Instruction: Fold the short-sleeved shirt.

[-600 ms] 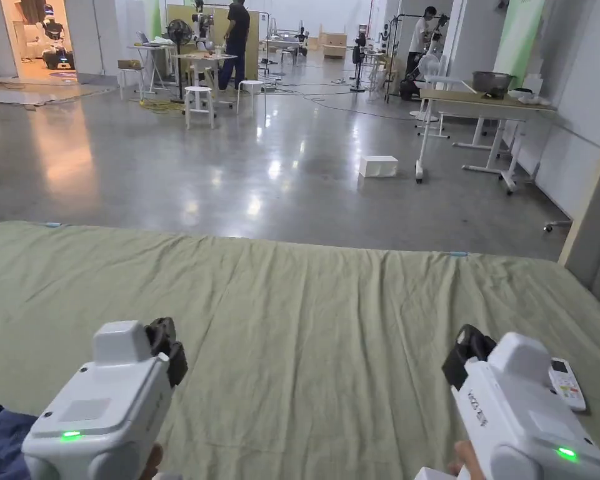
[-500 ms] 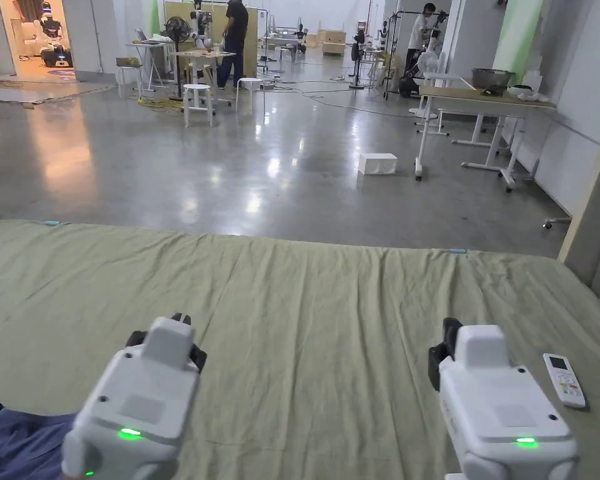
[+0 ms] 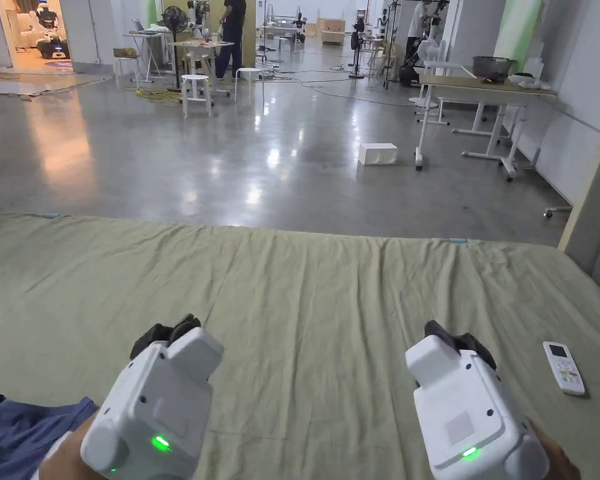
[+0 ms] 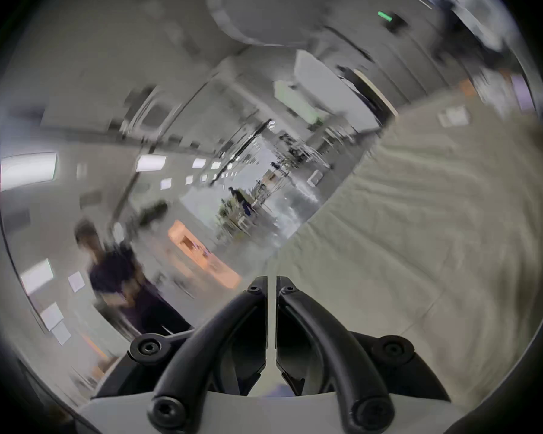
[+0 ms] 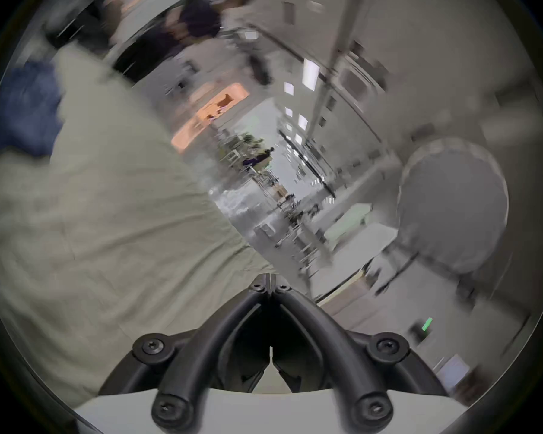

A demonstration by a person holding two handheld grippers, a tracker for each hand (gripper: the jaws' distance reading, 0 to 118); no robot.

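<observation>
Shirt (image 3: 17, 431), blue and bunched, lies at the near left corner of the bed, just beside the left gripper (image 3: 167, 331) and partly under the hand holding it; in the right gripper view it is a blurred blue heap (image 5: 22, 109) on the sheet, far off to the left. Nothing is between either pair of jaws. The left gripper's jaws stand nearly together, with only a thin slit of light between them in its own view (image 4: 271, 287). The right gripper (image 3: 458, 340) has its jaws pressed tip to tip, empty (image 5: 270, 284). Both grippers hover over the sheet, well apart from each other.

A white remote control (image 3: 564, 367) rests on the sheet near the right gripper, on its outer side. The pale green sheet (image 3: 305, 300) is creased and covers the whole bed. Past its far edge the polished concrete floor (image 3: 230, 169) shines, with a white box (image 3: 377, 153) on it, a table (image 3: 486, 100) on the right carrying a metal basin, white stools (image 3: 196, 94) and a fan farther back. A person in dark clothes (image 3: 233, 31) stands by a far desk.
</observation>
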